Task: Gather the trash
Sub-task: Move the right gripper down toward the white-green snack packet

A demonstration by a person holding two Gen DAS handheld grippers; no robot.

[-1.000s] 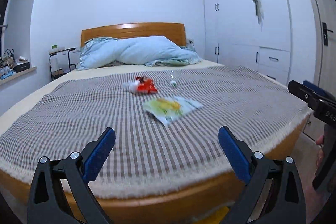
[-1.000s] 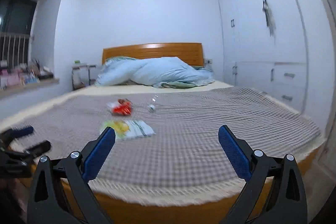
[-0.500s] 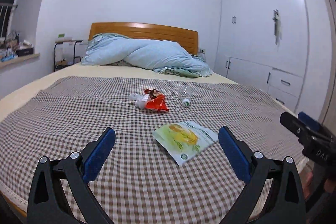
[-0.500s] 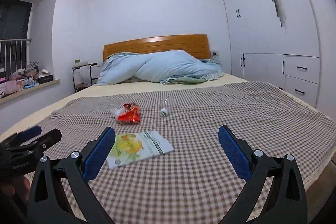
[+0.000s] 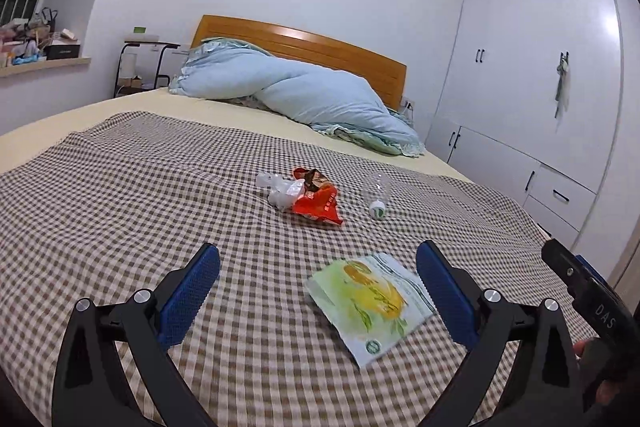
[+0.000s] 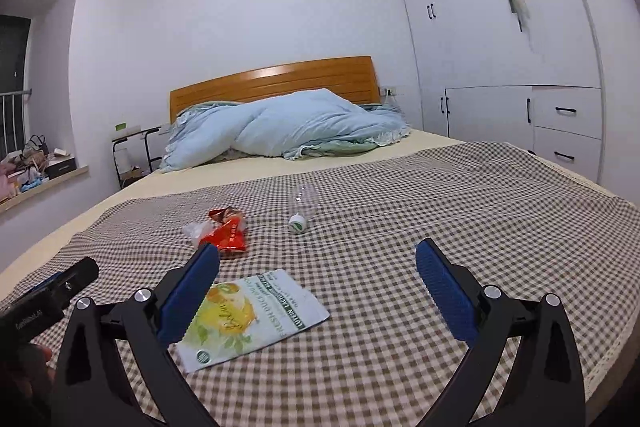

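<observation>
Left wrist view: green-yellow packet [image 5: 370, 305] is seen flat on checked blanket [image 5: 120, 195], just ahead of left gripper [image 5: 318, 277], close to its right finger. Red wrapper [image 5: 318, 203] with crumpled clear plastic [image 5: 280, 189] touching it at 9 o'clock lies further up the bed; clear bottle [image 5: 376, 195] is lying at 3 o'clock of the wrapper, cap toward camera. Left jaws are spread wide, nothing held. Right wrist view: packet [image 6: 252, 315] is partly covered by the left finger of right gripper [image 6: 318, 277], jaws spread, empty. Blue duvet [image 6: 280, 127] is bunched at 12 o'clock against headboard [image 6: 276, 79]. White wardrobe [image 6: 500, 47] is at 3 o'clock.
</observation>
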